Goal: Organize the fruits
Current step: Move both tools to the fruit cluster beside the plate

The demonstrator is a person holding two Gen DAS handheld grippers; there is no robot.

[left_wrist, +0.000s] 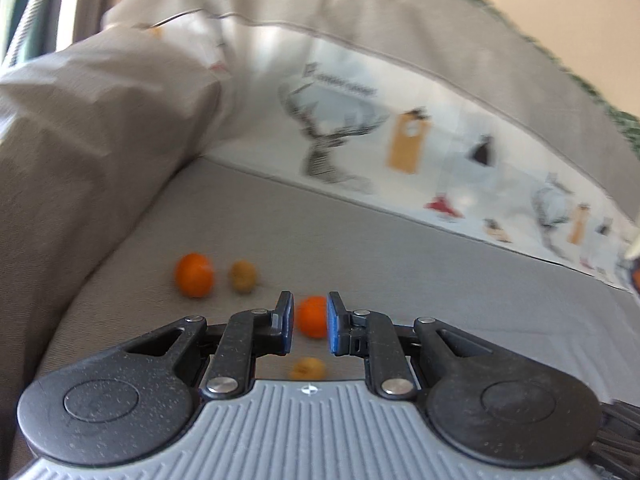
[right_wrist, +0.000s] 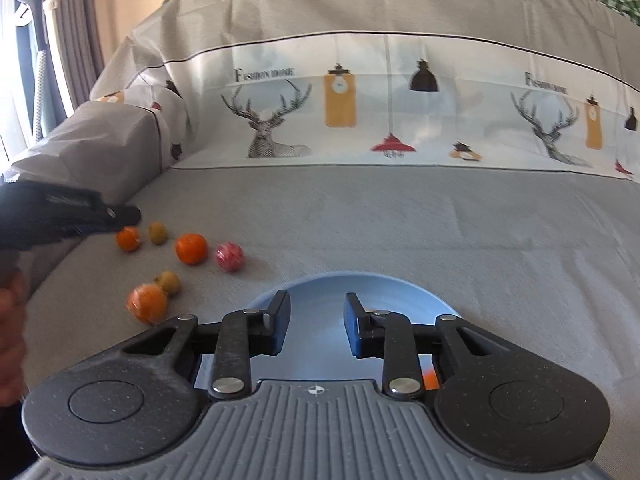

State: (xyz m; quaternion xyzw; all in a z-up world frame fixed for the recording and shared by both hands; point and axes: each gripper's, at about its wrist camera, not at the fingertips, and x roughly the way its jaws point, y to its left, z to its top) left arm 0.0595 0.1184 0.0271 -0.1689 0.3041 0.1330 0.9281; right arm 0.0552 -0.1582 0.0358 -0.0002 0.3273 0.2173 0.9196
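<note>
In the left wrist view my left gripper (left_wrist: 311, 326) is open over the grey sofa seat; an orange fruit (left_wrist: 312, 317) shows in the gap beyond its pads, apart from them. Another orange (left_wrist: 194, 274), a small yellow-brown fruit (left_wrist: 242, 276) and a small one (left_wrist: 307, 368) lie nearby. In the right wrist view my right gripper (right_wrist: 316, 328) is open and empty above a blue plate (right_wrist: 340, 286), where an orange bit (right_wrist: 430, 380) peeks out. Left of it lie oranges (right_wrist: 191, 248) (right_wrist: 129, 238) (right_wrist: 147, 303), small yellow-brown fruits (right_wrist: 157, 233) (right_wrist: 169, 282) and a pink-red fruit (right_wrist: 229, 256). The left gripper (right_wrist: 120, 216) hovers over them.
The fruits lie on a grey covered sofa seat (right_wrist: 400, 220). A padded armrest (right_wrist: 100, 140) rises at the left and a printed backrest (right_wrist: 360, 100) with deer and lamps stands behind. A clothes steamer stand (right_wrist: 40, 20) is at the far left.
</note>
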